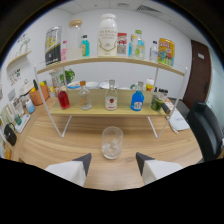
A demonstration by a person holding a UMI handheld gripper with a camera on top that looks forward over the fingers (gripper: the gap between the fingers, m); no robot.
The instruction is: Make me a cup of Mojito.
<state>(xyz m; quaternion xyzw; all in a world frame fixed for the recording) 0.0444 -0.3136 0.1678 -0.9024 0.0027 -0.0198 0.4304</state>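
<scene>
A clear glass cup (112, 142) stands on the wooden table (55, 145), just ahead of my fingers and centred between their lines. My gripper (113, 161) is open, its two dark fingertips (84, 161) apart with nothing between them. Beyond the cup, the lower shelf (107, 111) holds a red-liquid bottle (63, 97), a clear bottle (85, 96), a clear bottle with a red label (111, 97), a blue-liquid bottle (137, 98) and a green jar (156, 103). The cup seems to hold something pale at its bottom.
The white wire-frame rack's upper shelf (107, 59) carries a large white jar (107, 35), cans, a teal bottle (85, 46) and a yellow box (166, 52). A black chair (207, 127) stands to the right. Small jars and items crowd the table's left side (30, 102).
</scene>
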